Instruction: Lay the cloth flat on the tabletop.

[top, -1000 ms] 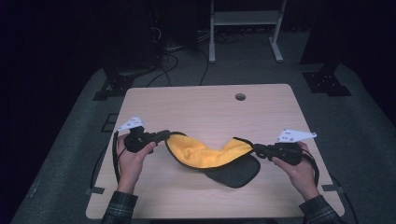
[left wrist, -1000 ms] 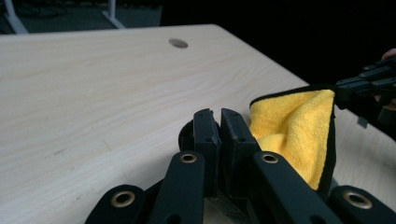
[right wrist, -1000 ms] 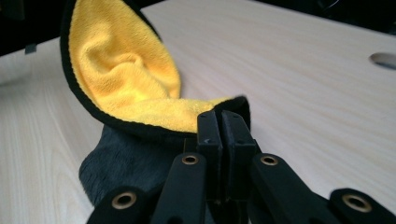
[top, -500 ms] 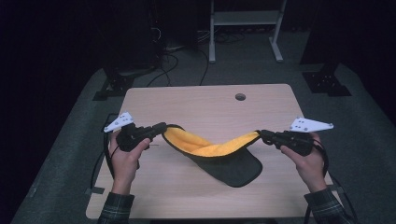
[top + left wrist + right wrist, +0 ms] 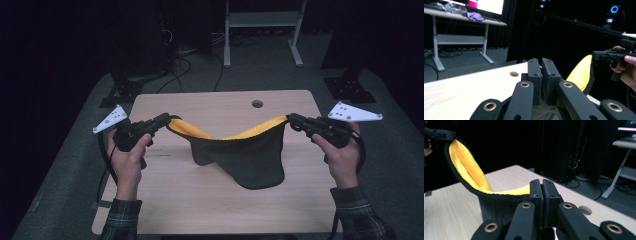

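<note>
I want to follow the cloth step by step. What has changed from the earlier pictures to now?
Both hands rose and drew apart, so the cloth was lifted off the table and now hangs stretched between them, dark side toward the person. The left tool and right tool stayed shut on its two ends. The table did not move.

Dim room, lit tabletop, soft focus

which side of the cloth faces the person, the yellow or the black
The black side of the cloth hangs toward the person; the yellow side shows just along the top edge, facing away.
</note>
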Demonstrator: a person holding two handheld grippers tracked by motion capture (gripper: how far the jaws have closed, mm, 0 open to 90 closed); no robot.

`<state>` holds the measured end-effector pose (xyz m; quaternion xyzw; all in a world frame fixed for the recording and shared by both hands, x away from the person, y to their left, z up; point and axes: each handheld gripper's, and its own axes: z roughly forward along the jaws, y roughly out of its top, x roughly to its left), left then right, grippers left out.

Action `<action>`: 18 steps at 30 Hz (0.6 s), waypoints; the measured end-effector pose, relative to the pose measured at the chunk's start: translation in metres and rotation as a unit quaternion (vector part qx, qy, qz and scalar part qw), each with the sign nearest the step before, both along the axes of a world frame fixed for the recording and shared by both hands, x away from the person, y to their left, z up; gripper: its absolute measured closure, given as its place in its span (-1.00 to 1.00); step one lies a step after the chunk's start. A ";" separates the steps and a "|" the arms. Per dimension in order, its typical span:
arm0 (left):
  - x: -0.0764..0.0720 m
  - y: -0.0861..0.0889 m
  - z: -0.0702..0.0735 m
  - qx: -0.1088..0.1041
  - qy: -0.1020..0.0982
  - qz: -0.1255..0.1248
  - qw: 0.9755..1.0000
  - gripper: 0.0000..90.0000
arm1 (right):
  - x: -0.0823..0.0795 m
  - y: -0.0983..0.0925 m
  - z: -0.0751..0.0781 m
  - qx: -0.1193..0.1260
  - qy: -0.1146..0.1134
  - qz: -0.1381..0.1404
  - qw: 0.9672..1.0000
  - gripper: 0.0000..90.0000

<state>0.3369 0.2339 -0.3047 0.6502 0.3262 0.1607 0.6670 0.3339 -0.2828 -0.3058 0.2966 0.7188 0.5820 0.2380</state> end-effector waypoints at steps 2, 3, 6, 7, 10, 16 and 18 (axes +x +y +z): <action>-0.004 0.002 0.004 0.000 -0.009 0.003 1.000 0.90 | -0.002 -0.001 0.007 0.002 -0.008 -0.001 1.000 0.92; -0.005 0.002 0.005 0.001 -0.013 0.005 1.000 0.90 | -0.003 -0.001 0.011 0.001 -0.015 -0.001 1.000 0.92; -0.013 0.005 0.013 -0.004 -0.031 0.008 0.999 0.90 | -0.008 -0.003 0.022 0.006 -0.028 -0.002 1.000 0.92; -0.013 0.005 0.013 -0.004 -0.031 0.008 0.999 0.90 | -0.008 -0.003 0.022 0.006 -0.028 -0.002 1.000 0.92; -0.018 0.005 0.022 -0.008 -0.044 0.005 0.999 0.90 | -0.013 -0.005 0.032 0.011 -0.043 -0.001 0.999 0.92; -0.015 0.002 0.031 -0.003 -0.049 0.005 0.999 0.90 | -0.016 -0.005 0.046 0.008 -0.059 -0.005 0.998 0.92; -0.006 0.001 0.030 -0.003 -0.042 0.009 0.999 0.90 | -0.008 -0.005 0.047 0.006 -0.056 -0.010 0.998 0.92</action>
